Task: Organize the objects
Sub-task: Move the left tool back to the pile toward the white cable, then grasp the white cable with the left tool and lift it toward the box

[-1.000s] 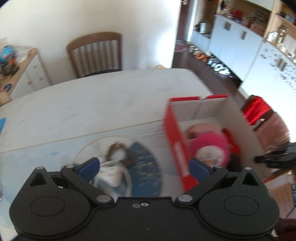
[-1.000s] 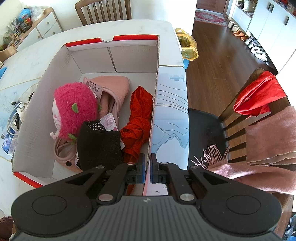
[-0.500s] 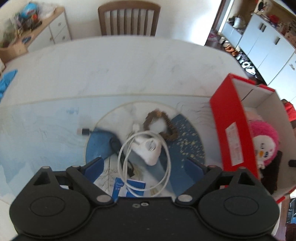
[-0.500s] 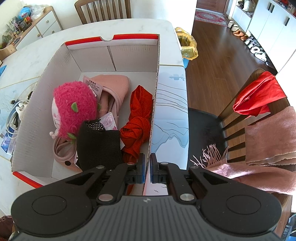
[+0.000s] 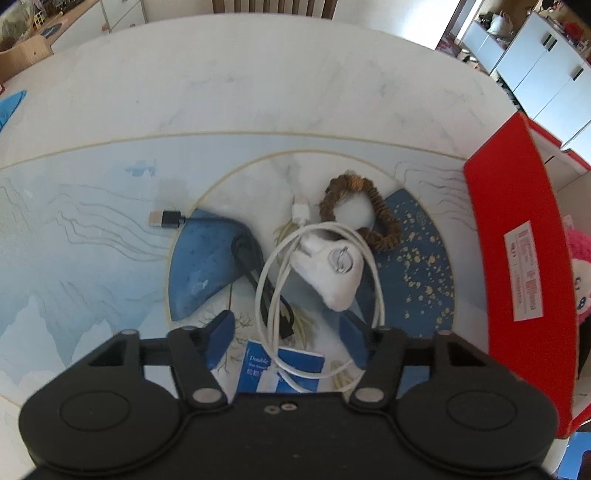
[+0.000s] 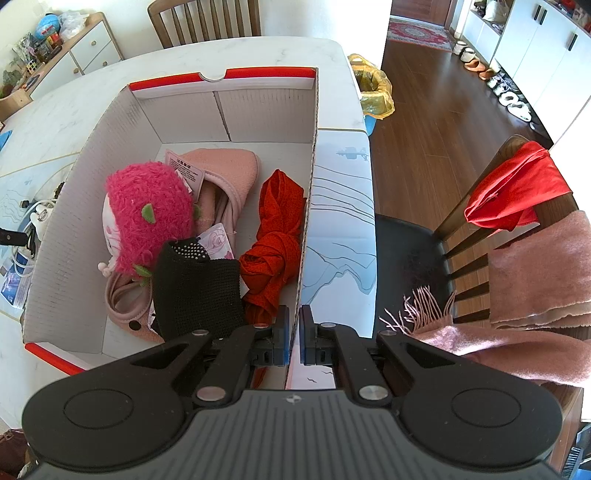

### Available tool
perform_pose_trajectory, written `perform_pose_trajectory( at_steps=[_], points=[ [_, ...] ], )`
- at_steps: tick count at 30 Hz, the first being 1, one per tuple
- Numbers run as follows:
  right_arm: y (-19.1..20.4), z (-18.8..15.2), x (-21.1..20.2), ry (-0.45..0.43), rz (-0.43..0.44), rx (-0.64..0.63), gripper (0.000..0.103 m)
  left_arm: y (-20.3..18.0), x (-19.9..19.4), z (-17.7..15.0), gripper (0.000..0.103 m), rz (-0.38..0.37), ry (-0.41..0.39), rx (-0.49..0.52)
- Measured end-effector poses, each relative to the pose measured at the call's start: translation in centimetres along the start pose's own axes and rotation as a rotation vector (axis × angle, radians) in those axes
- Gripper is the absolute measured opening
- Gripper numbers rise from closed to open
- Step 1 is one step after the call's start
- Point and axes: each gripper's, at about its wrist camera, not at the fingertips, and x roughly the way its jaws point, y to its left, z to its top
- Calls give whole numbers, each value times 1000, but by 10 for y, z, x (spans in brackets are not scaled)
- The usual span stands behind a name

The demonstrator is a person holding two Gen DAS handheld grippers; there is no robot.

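Observation:
My left gripper (image 5: 286, 338) is open above a pile on the table mat: a coiled white cable (image 5: 373, 266), a white charger (image 5: 334, 271), a black cable (image 5: 247, 251) with a USB plug, a brown scrunchie (image 5: 384, 221) and a blue booklet (image 5: 280, 369). My right gripper (image 6: 293, 336) is shut on the right wall (image 6: 308, 206) of the red and white box. The box holds a pink plush (image 6: 147, 214), pink slippers (image 6: 229, 173), a red cloth (image 6: 277, 229) and a black knit item (image 6: 195, 288).
The box's red side (image 5: 517, 277) stands right of the pile. A chair (image 6: 480, 236) draped with a red cloth and a pink scarf (image 6: 535, 288) stands right of the table. Another chair (image 6: 207, 18) and a cabinet stand at the far side.
My left gripper has swung left from the box and come down closer over the cable pile. Its fingers have narrowed somewhat. The right gripper has not moved.

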Motion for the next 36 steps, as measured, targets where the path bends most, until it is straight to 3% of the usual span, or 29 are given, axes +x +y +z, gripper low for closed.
perform_pose_trajectory(
  at_steps=[17, 26, 36],
  points=[
    [0, 0, 0, -1, 0, 0, 4, -5, 2, -7, 8, 55, -7, 62],
    [0, 0, 0, 1, 2, 2, 4, -10, -37, -9, 1, 15, -119, 84],
    [-2, 0, -1, 0, 4, 7, 4, -28, -77, -11, 1, -62, -174, 109]
  ],
)
